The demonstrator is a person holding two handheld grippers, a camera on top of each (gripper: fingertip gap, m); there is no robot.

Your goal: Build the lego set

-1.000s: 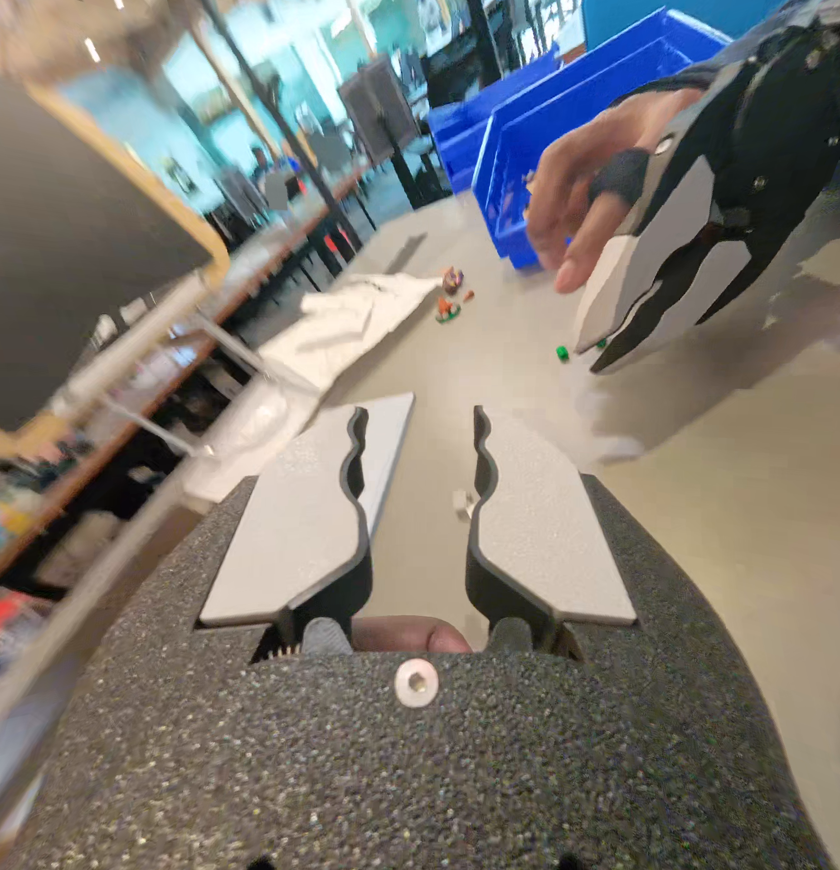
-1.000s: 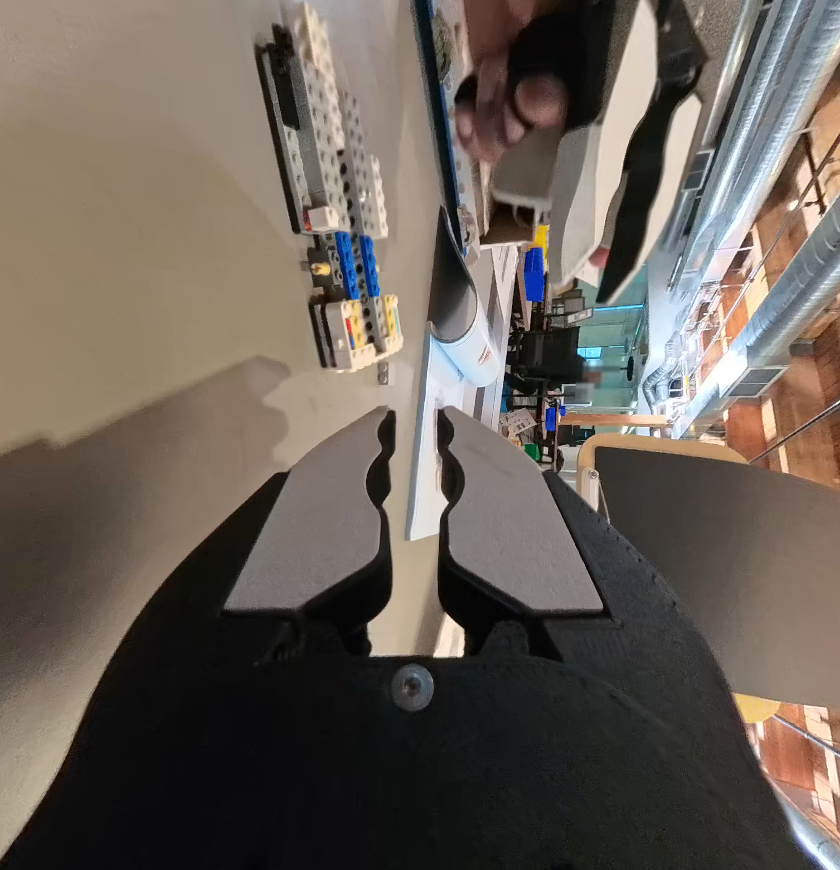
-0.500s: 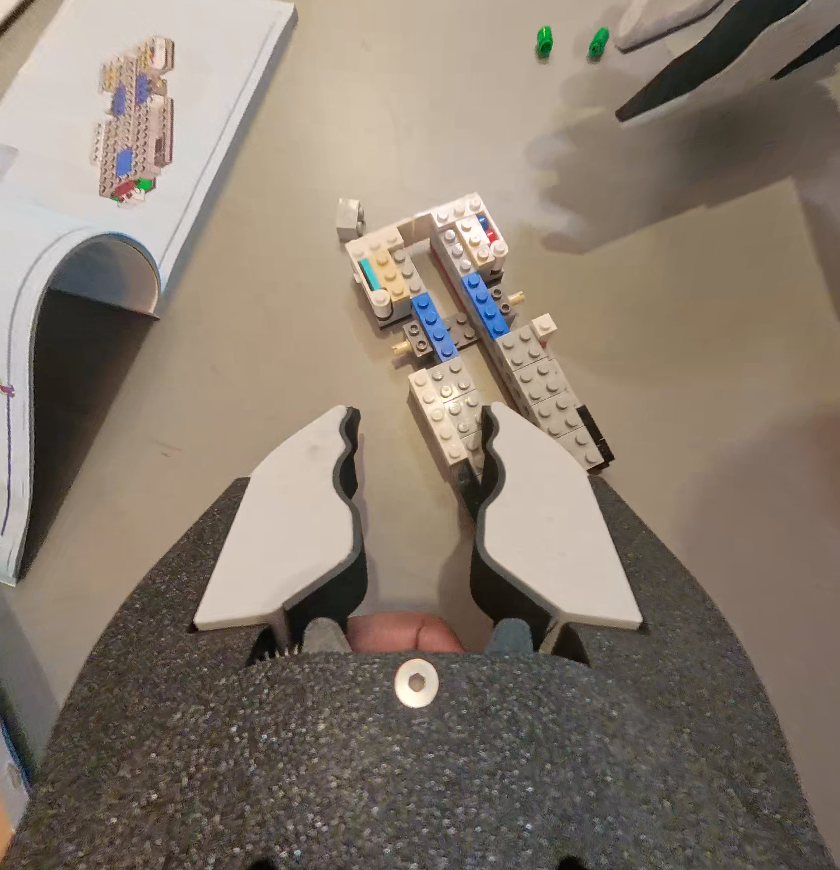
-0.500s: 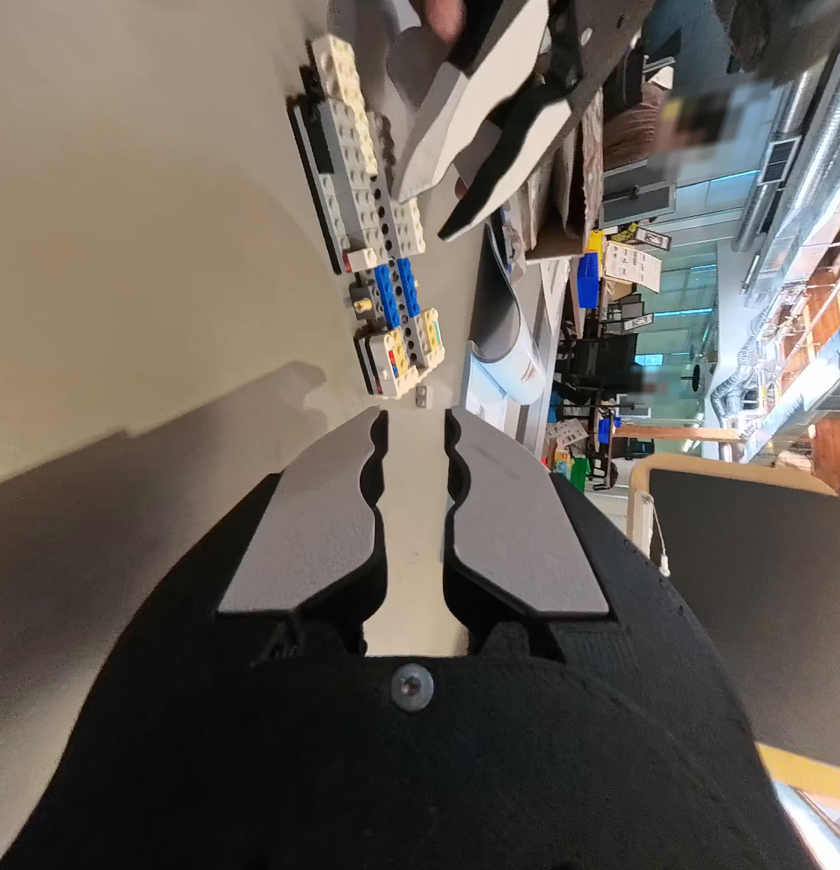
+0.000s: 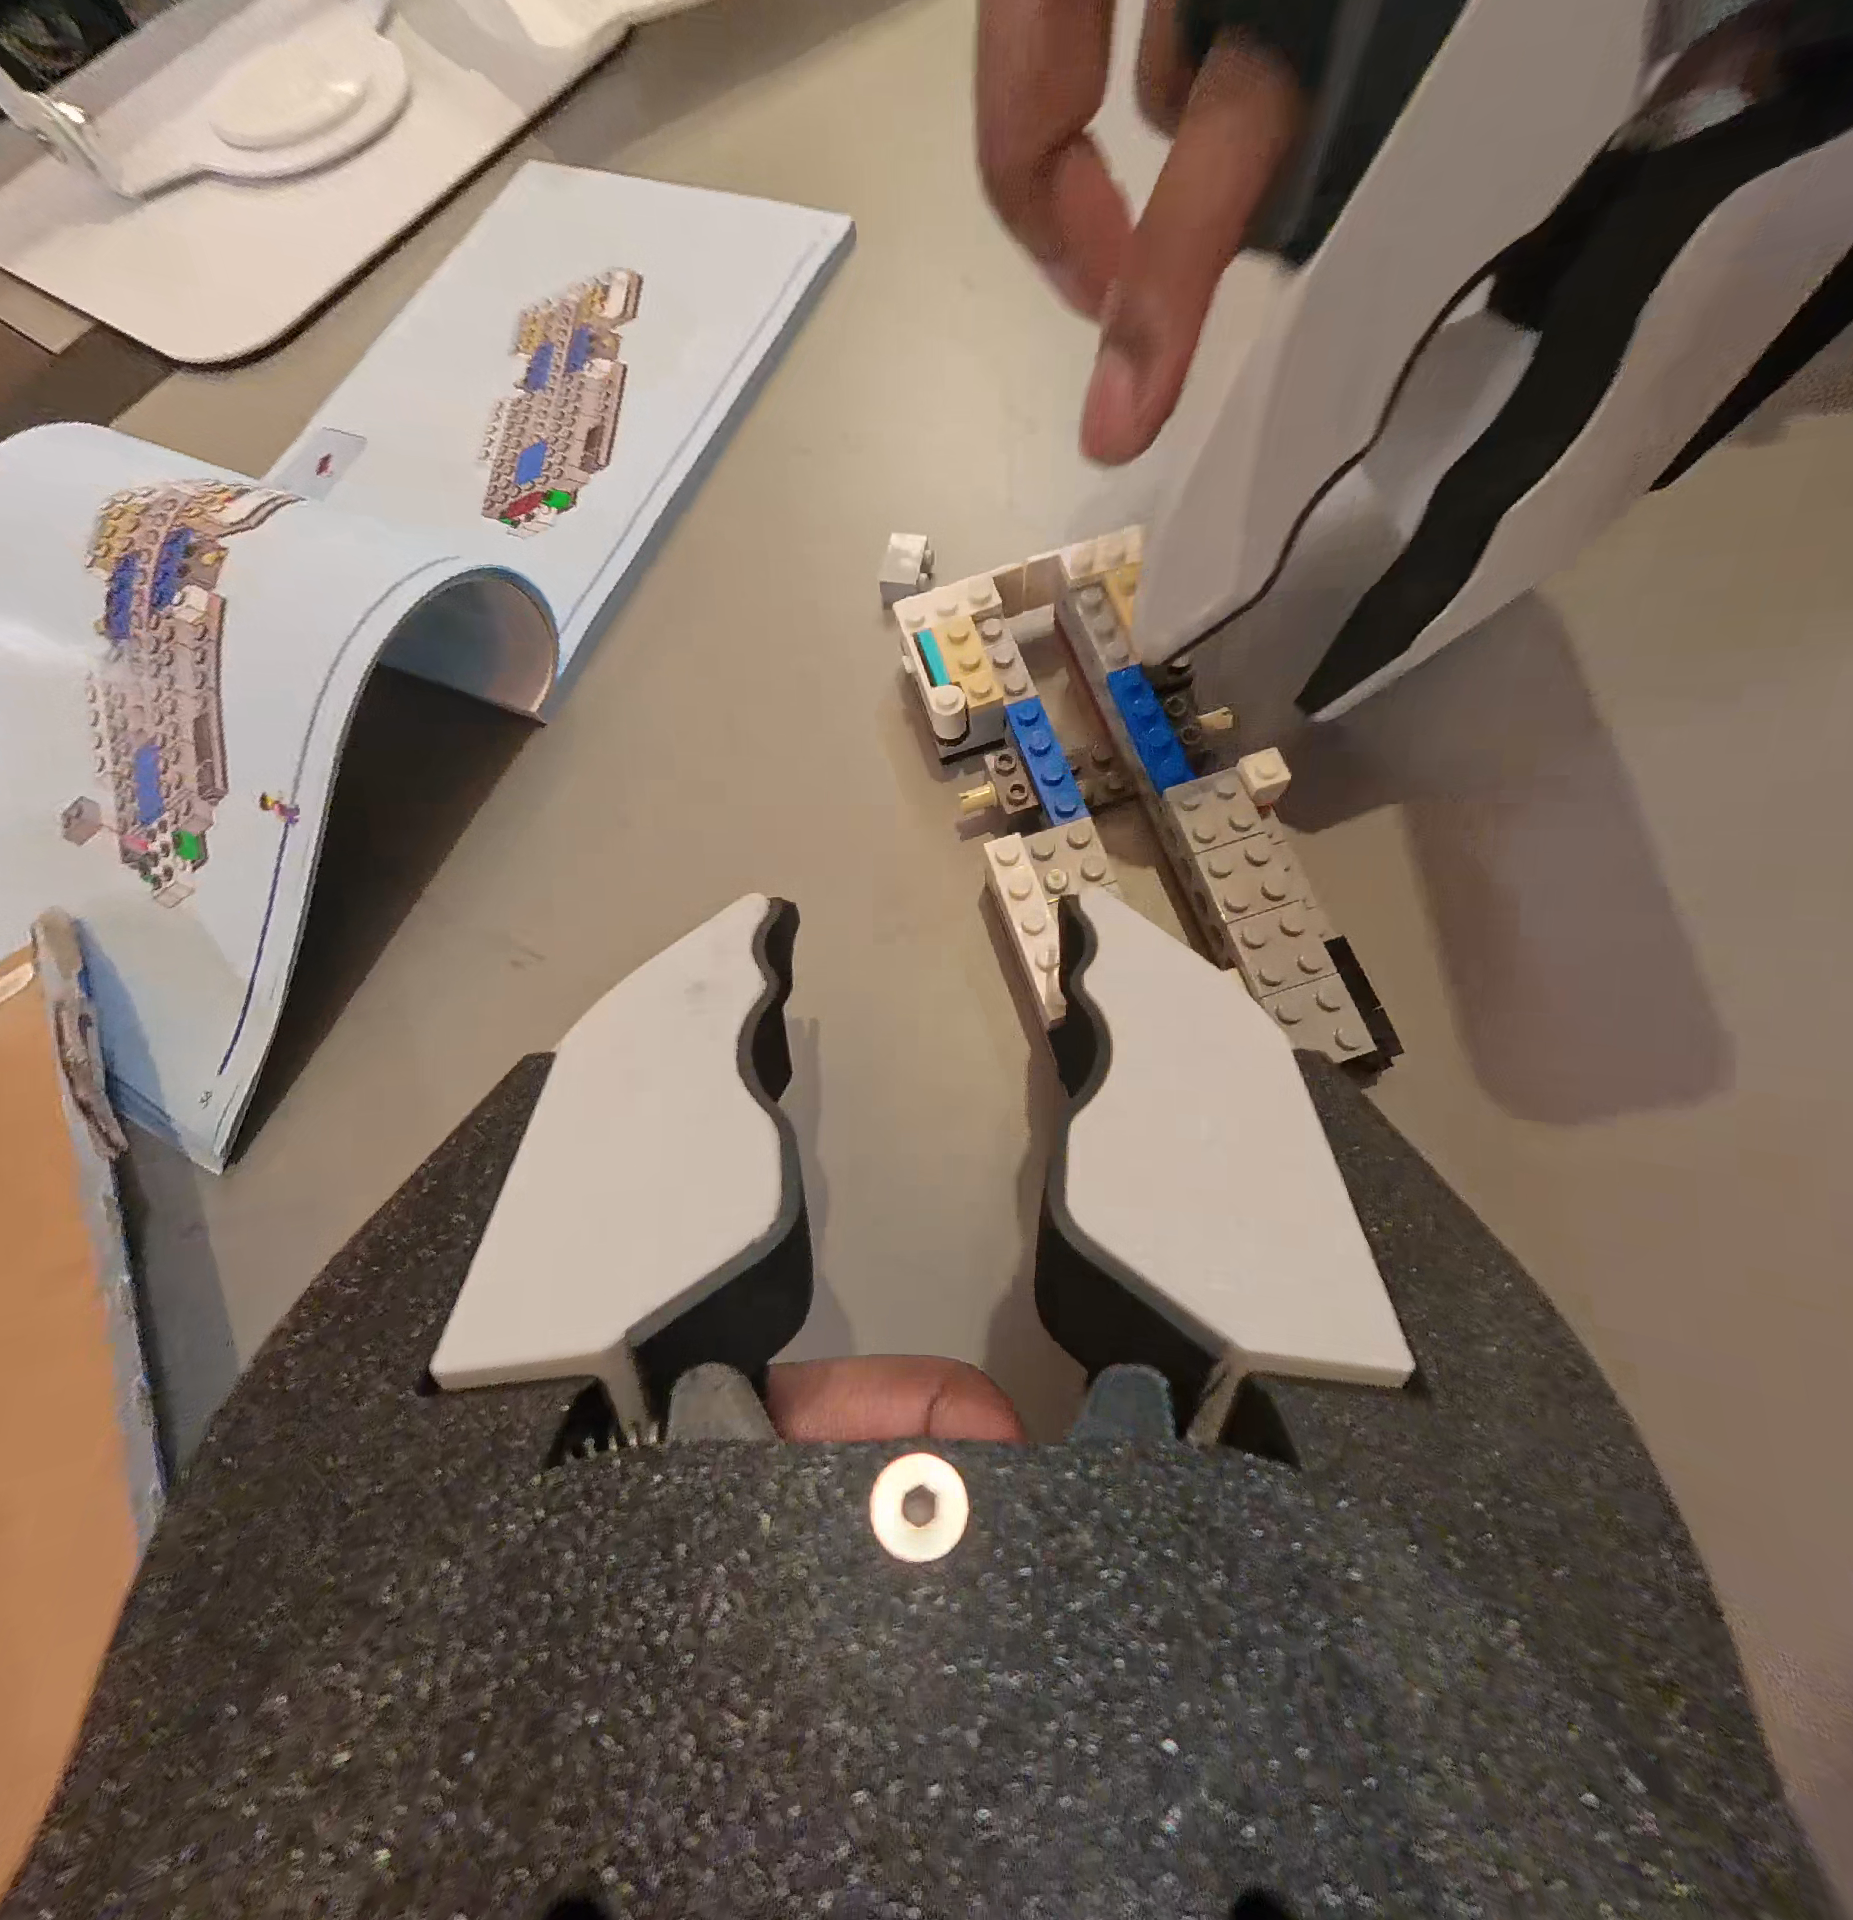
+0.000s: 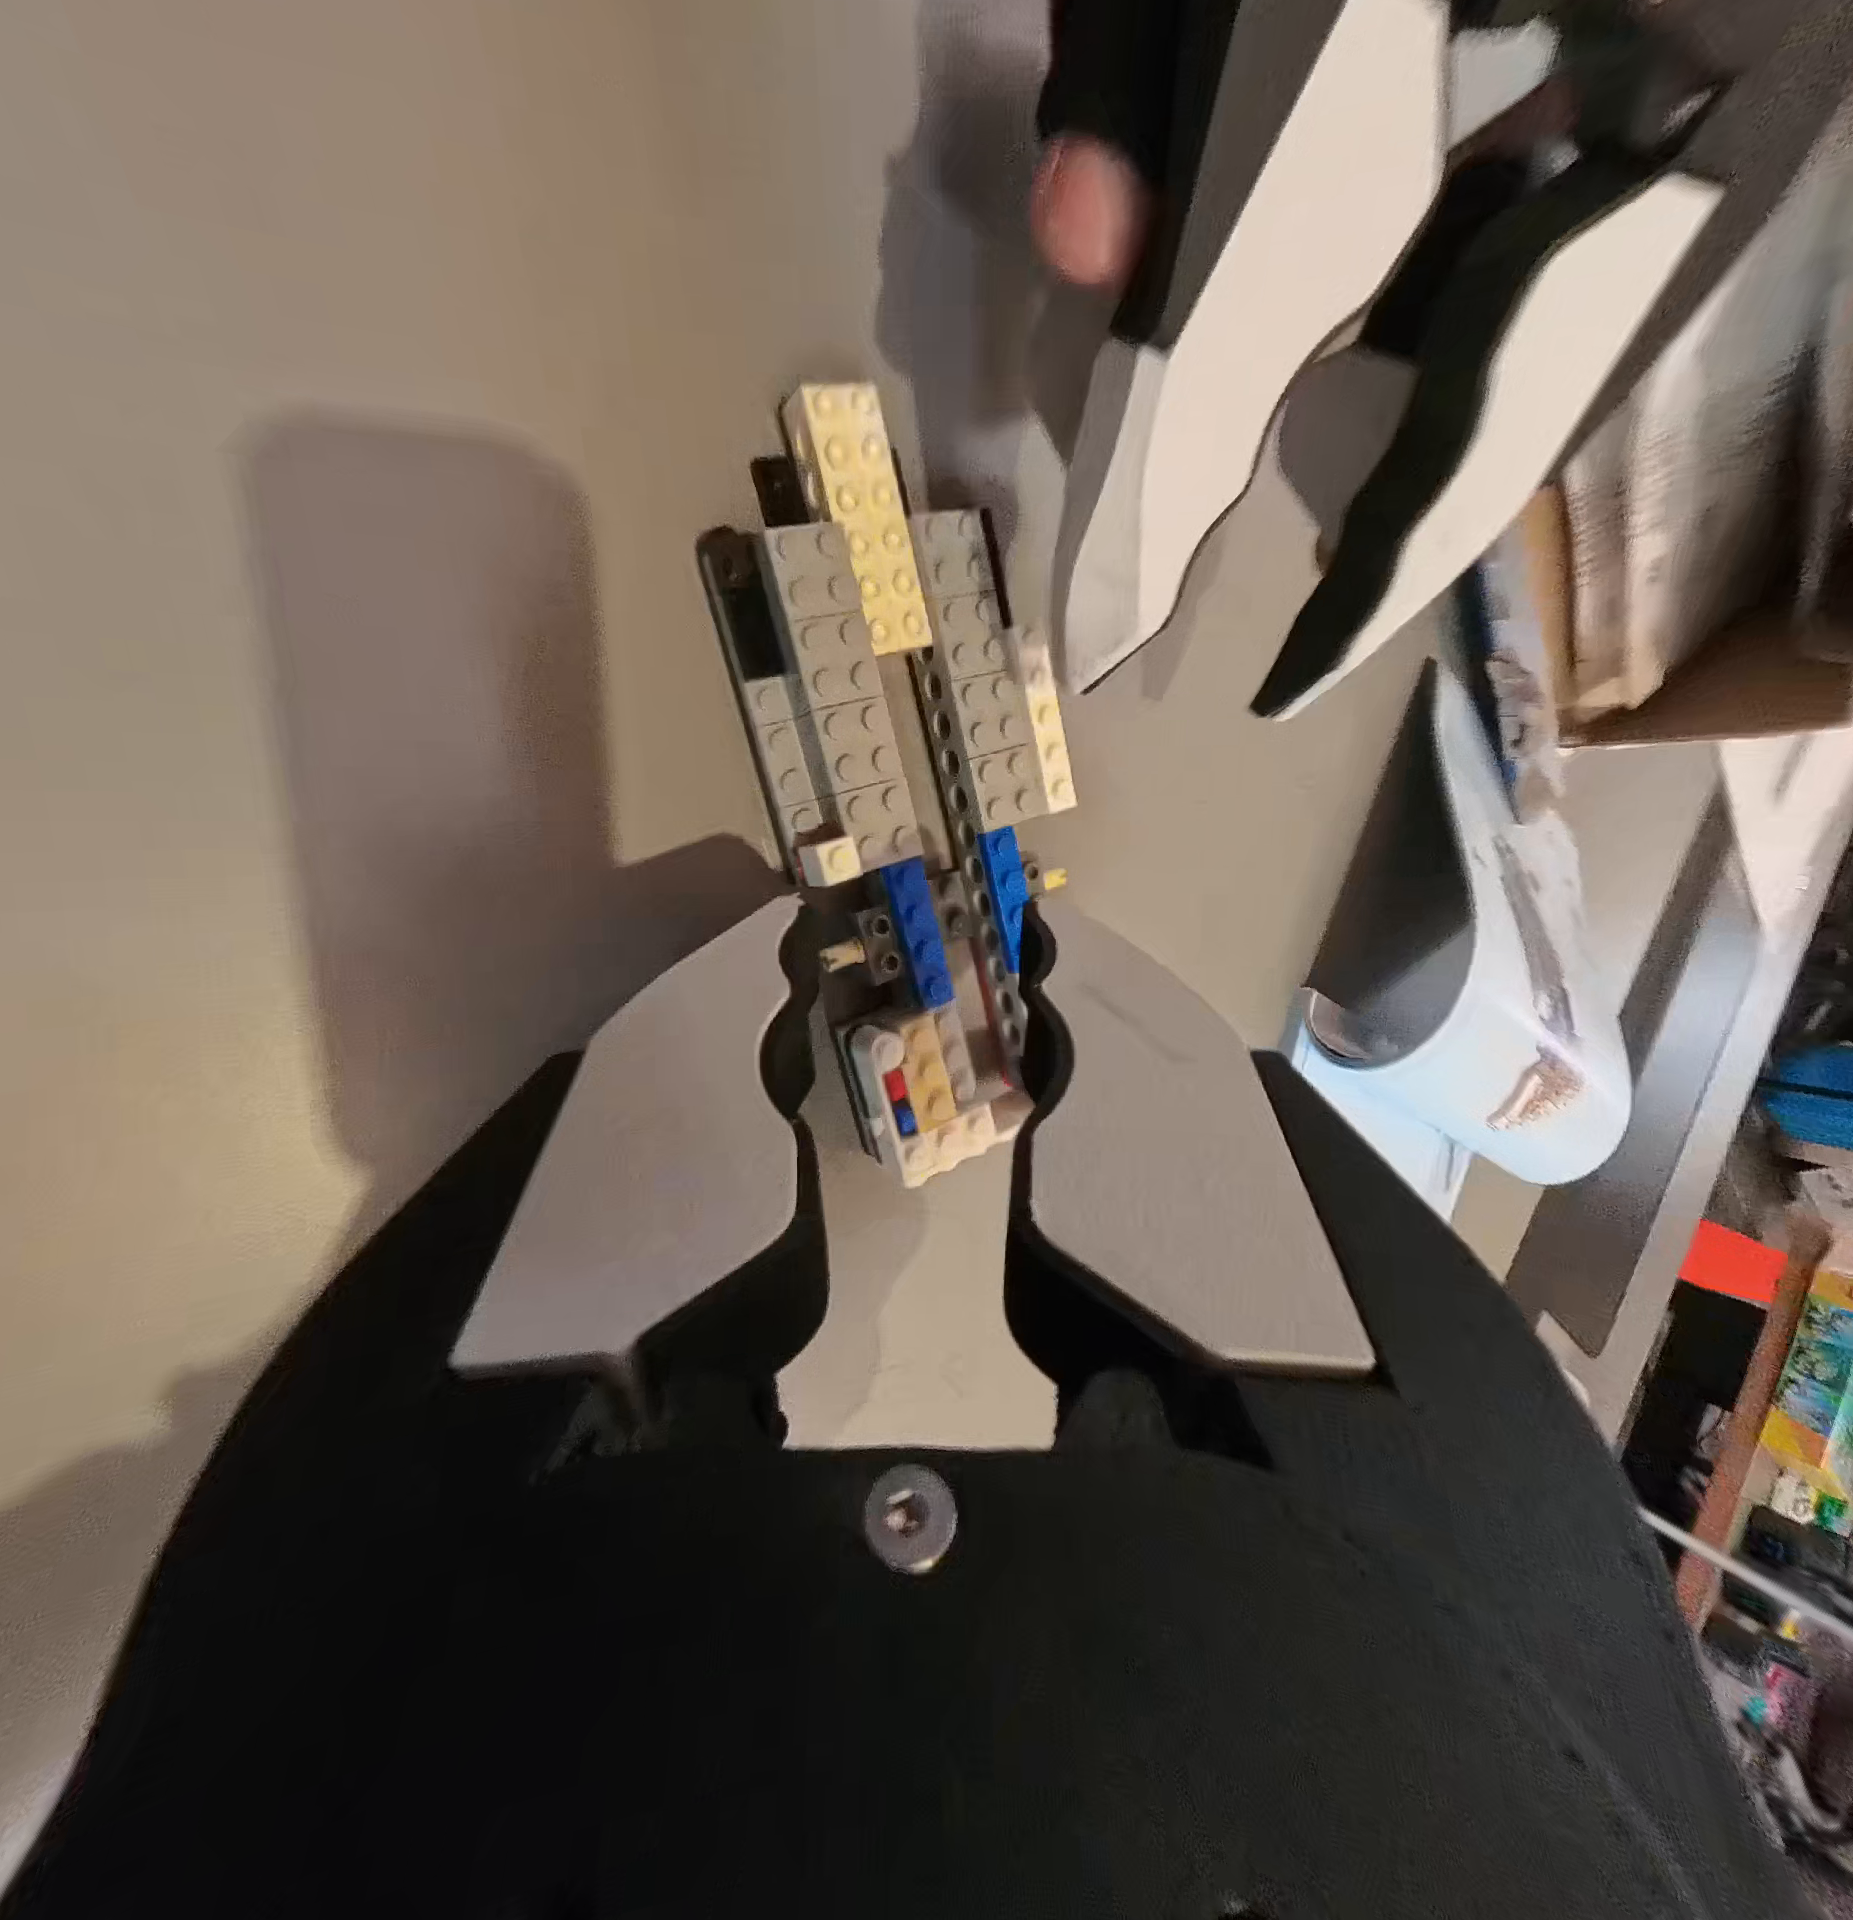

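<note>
Because the right gripper [image 6: 917,935] straddles one end of the long grey, blue and tan brick model [image 5: 1130,769] lying flat on the table with jaws parted, pads not visibly pressing, clamping could snap loose bricks off; the left gripper [image 5: 927,935] hangs spread and empty, one fingertip [image 5: 1093,920] over the opposite end.

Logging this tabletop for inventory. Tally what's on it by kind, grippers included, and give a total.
Grippers: 2, left and right
Brick models: 1
Loose small white bricks: 1
Open instruction booklets: 1
White flat trays: 1
Total: 6
</note>
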